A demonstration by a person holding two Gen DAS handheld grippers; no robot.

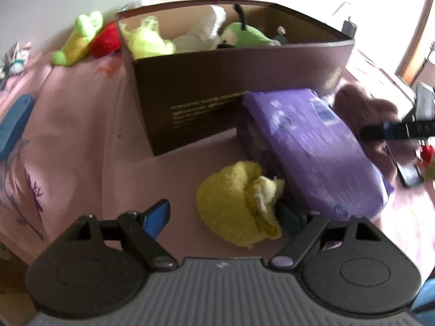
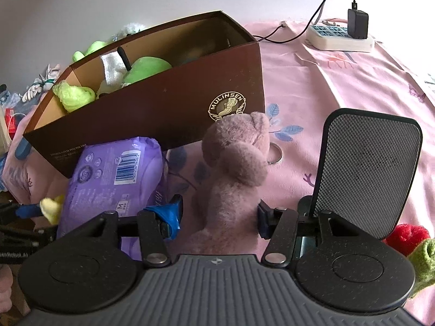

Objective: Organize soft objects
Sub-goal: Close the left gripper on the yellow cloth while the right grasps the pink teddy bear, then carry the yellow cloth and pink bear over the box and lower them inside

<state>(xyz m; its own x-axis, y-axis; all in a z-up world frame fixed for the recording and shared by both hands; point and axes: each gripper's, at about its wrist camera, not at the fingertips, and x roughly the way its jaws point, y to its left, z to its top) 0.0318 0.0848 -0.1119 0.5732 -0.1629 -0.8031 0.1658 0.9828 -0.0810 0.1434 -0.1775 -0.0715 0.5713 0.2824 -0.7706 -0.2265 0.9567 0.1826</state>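
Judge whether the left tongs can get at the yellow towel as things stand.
Probably yes: the left tongs stand open with the yellow towel already between them on the pink cloth; only the purple pack crowds one side.

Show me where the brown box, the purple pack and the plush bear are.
brown box (image 2: 152, 114): right wrist view, its long side wall.
purple pack (image 1: 312, 146): left wrist view, its top face.
plush bear (image 2: 233, 146): right wrist view, its head.

One brown box (image 2: 152, 114) on the pink cloth; one purple pack (image 2: 114, 174); one mauve plush bear (image 2: 233, 163); one yellow towel bundle (image 1: 236, 203); one green plush fruit (image 2: 146, 68) and one lime cloth (image 2: 74, 95) inside the box; one ring (image 2: 274, 154); one power strip (image 2: 339, 39) with one charger (image 2: 357, 24)
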